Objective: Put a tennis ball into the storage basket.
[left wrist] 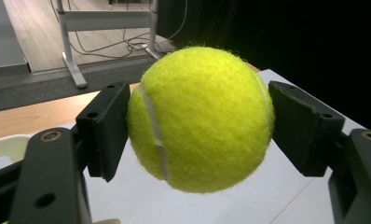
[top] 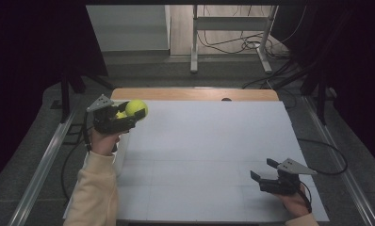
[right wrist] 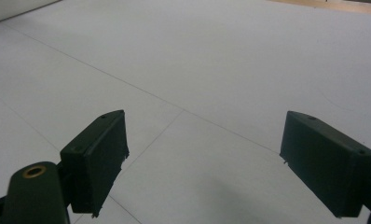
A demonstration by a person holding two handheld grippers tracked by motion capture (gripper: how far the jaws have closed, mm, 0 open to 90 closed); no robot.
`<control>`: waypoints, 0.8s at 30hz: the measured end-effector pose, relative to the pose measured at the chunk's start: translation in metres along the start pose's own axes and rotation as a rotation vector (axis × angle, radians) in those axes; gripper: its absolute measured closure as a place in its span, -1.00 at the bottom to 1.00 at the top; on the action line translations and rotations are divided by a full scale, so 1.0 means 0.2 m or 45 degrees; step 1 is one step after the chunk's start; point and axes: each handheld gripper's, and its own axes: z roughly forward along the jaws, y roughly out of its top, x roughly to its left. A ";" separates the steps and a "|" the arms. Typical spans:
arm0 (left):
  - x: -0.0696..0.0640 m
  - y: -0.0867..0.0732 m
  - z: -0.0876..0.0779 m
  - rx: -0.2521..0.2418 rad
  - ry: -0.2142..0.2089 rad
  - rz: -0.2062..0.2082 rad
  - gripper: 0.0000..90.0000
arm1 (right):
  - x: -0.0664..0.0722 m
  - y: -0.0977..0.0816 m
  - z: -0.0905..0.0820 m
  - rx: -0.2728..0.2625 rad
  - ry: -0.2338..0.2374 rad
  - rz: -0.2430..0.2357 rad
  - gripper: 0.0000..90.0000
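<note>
Our left gripper is clenched on a tennis ball, one black pad pressed against each side of it, and in the left gripper view the ball sits across its widest part between the jaws, which we judge is why it holds steady without slipping. We carry it clear of the surface, raised above the far left corner of the white board that covers the table, with a strip of bare wooden tabletop running along the far edge beyond it. Just beside that gripper, at the left edge of the board, a pale rim shows; it may belong to a tray or bin, but we cannot tell what it is or whether anything lies inside. Our right gripper rests well apart at the near right corner, jaws spread with nothing between them and plain white board ahead. We judge it is kept back there to leave the left hand free room for moving the ball.
</note>
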 end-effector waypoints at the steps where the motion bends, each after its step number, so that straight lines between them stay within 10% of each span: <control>1: 0.00 0.00 0.00 -0.002 0.002 -0.002 -0.44 | 0.00 0.00 0.00 0.000 0.000 0.000 -0.66; 24: 0.09 -0.02 -0.06 0.001 0.098 -0.034 -0.44 | 0.00 0.00 0.00 0.000 -0.001 0.001 -0.66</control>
